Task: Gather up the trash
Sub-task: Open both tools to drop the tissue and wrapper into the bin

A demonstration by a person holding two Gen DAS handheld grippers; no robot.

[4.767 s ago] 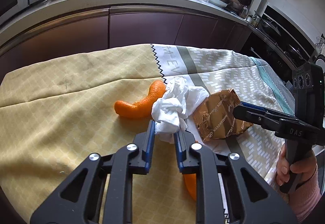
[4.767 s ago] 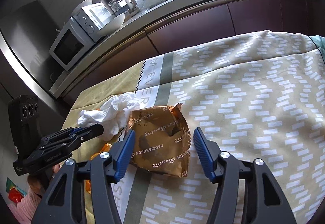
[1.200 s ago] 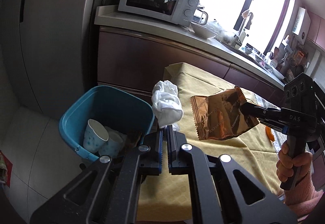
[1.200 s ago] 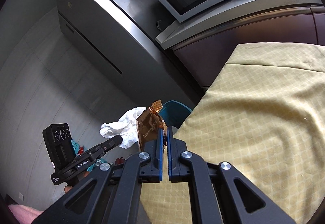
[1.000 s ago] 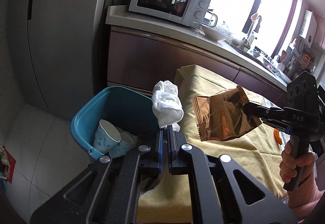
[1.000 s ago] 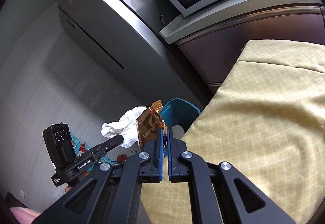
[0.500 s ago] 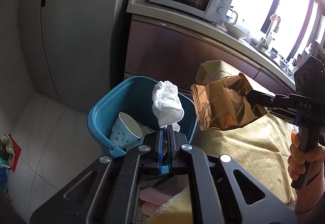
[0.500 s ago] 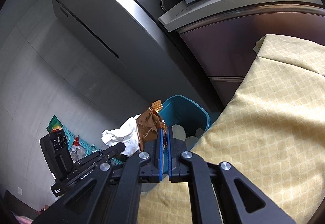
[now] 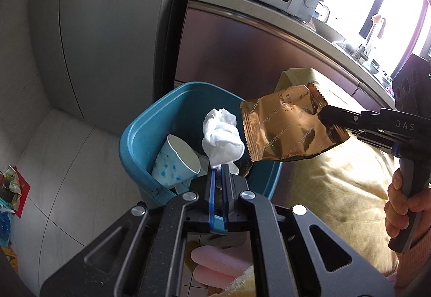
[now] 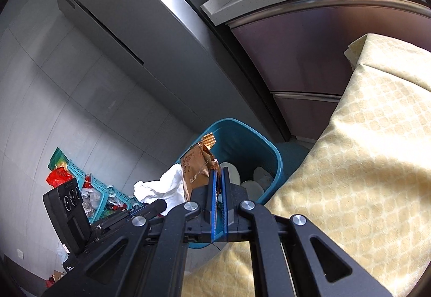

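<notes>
Left wrist view, near to far: left gripper (image 9: 219, 175) low at 6 o'clock, fingers (image 9: 212, 183) pressed together, pinching the tail of a crumpled white tissue (image 9: 222, 139) over the blue bin (image 9: 140, 132). At 3 o'clock, right gripper (image 9: 327, 119) pinching a brown snack wrapper (image 9: 285, 127) by one edge, partly over the bin's rim, partly over the yellow cloth (image 9: 336, 183). Inside the bin: a dotted paper cup (image 9: 175, 162).

To do the drop well: carry the wrapper further toward 9 o'clock until wholly above the opening; lower both; spread the fingers only then, tissue first, since light paper likely drifts. Probably worth a small shake if the tissue clings.

Against five seconds back: tissue and wrapper lying on the clothed worktop beside orange peel, fingers spread around them, no bin in sight. Against half a second back: bin nearer and lower in view, wrapper closer to its rim.
</notes>
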